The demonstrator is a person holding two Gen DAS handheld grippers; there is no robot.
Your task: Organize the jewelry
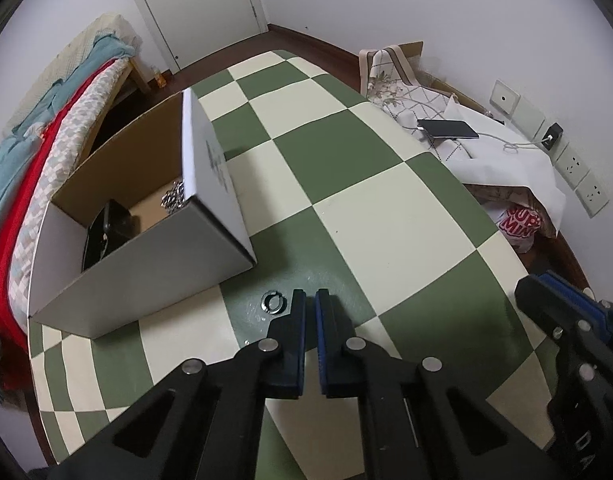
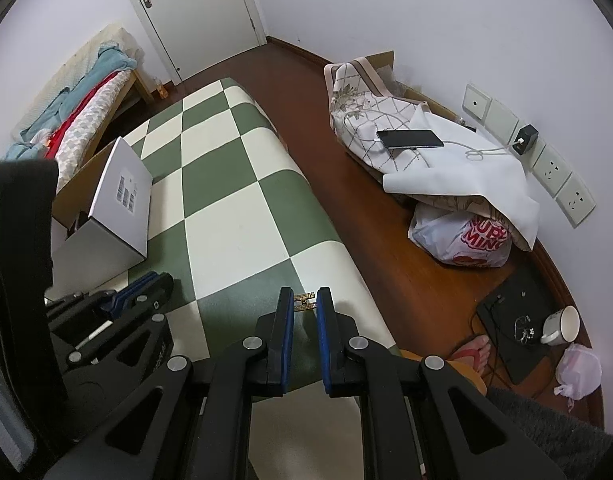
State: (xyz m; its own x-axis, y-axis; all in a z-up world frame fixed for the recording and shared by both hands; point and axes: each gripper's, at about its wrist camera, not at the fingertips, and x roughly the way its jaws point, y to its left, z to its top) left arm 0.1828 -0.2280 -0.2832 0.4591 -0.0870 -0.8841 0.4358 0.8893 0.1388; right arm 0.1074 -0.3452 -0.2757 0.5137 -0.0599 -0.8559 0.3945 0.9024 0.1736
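Left wrist view: left gripper low over the checkered table, jaws nearly together with only a narrow gap, nothing held between them. Just beside the left fingertip, a small silver ring lying flat on a green square near the table's near edge, apart from the finger by a sliver. Farther toward the left edge, an open cardboard box standing on the table, white outside, brown inside. In the box, a black case on the floor against the near wall and a bunch of silver chain in the right corner. At the right edge of the view, part of the other gripper, blue pads showing.

Right wrist view: right gripper low near the table's right edge, jaws slightly parted, a small gold-coloured piece of jewelry lying between the fingertips; whether squeezed or merely straddled, cannot tell. Left gripper to the left, close to the box. Beyond the table's right edge, wooden floor, a phone charging on a cloth-covered heap, a plastic bag, a mug and a foot in a red sandal.
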